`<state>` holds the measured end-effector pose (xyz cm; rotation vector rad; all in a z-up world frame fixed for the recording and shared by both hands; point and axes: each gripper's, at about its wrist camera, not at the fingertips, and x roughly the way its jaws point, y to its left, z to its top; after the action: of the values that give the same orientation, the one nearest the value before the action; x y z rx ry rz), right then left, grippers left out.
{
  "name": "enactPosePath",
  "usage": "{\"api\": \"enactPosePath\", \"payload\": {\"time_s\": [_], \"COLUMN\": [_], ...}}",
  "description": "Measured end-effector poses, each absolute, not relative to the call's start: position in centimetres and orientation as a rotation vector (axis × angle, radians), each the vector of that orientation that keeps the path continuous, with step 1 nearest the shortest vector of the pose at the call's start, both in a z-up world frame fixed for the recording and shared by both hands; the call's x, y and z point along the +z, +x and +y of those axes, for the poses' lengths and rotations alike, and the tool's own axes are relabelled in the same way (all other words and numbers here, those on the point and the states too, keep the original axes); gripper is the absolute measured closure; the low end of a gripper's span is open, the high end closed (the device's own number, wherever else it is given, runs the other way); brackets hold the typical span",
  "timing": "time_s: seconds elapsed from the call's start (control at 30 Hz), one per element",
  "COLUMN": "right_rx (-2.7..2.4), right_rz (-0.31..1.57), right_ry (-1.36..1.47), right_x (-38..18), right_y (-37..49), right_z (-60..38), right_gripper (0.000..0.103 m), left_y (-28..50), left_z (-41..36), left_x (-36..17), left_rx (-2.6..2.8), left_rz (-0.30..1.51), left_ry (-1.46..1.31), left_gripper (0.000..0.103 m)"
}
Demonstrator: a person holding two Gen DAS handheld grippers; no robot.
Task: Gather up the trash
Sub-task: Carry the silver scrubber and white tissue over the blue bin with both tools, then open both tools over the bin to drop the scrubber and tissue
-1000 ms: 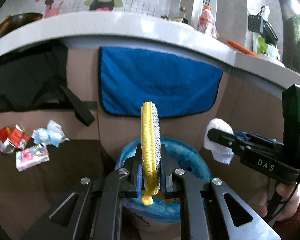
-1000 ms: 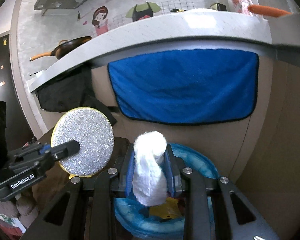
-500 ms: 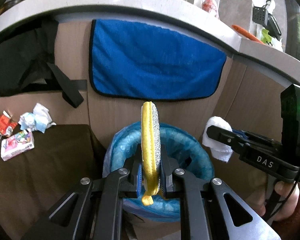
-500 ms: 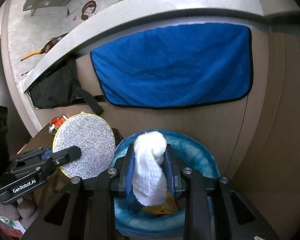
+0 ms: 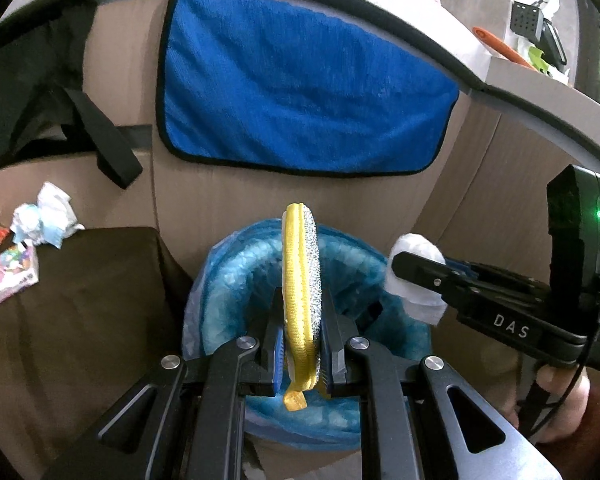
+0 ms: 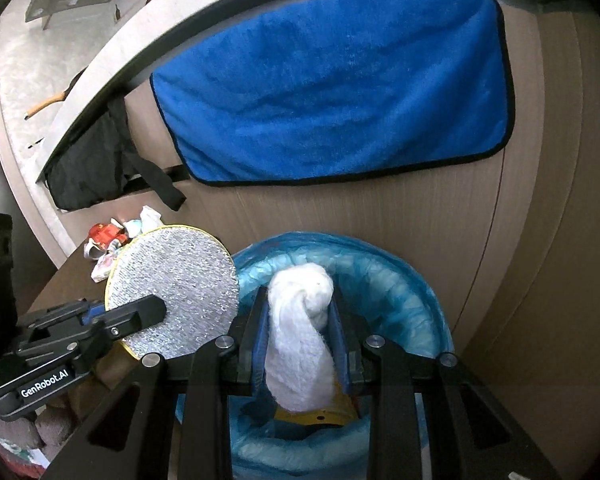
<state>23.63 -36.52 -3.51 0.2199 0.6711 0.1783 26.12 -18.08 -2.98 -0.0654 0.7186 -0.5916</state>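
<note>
Left wrist view: left hand-held gripper (image 5: 302, 340) clamps a scourer (image 5: 302, 276) over the bin (image 5: 220, 280); right hand-held gripper (image 6: 300, 344) pinches a tissue (image 6: 300, 332) there; neither dropped; wrappers (image 5: 4, 276) remain on the desk (image 5: 80, 300).

brown table (image 5: 80, 280), crumpled wrappers (image 5: 40, 220) on it

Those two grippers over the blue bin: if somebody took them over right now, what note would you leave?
Left gripper: shut on the round yellow-edged silver scouring pad, held on edge above the blue-lined trash bin.
Right gripper: shut on the white crumpled tissue wad, also over the bin.
Done: both pieces picked up and brought to the bin; something yellow already lies inside.
Left: release both, then fetch the crumpled wrappers and paper on the brown surface to the left.
</note>
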Motion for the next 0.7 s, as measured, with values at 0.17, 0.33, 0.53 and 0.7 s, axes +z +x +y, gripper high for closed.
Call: {"api": "enactPosePath", "payload": {"time_s": [0.17,0.33,0.53,0.7], "right_rx": [0.171,0.15,0.157,0.205], "right_rz": [0.663,0.657,0.644,0.627], "right_ry": [0.262,0.274,0.247,0.195], "right_x": [-3.6,-3.1,-1.6,0.0], "right_y": [23.7,23.4,22.9,23.1], "right_z": [-36.9,-37.1,-35.1,-31.1], "right_gripper": [0.055,0.045,0.045,0.045], "left_y": [27.4,28.2,27.8,27.1], "left_z": [-17.6,-14.9,-9.3,-3.2], "left_x": [-3.5,-2.5,-1.0,-0.6], "left_rx": [-0.628,-0.58,-0.48,-0.373], "left_rz": [0.753,0.734,0.701,0.675], "left_ry": [-0.138,-0.201,-0.214,-0.197], "left_gripper": [0.054,0.053,0.051,0.051]}}
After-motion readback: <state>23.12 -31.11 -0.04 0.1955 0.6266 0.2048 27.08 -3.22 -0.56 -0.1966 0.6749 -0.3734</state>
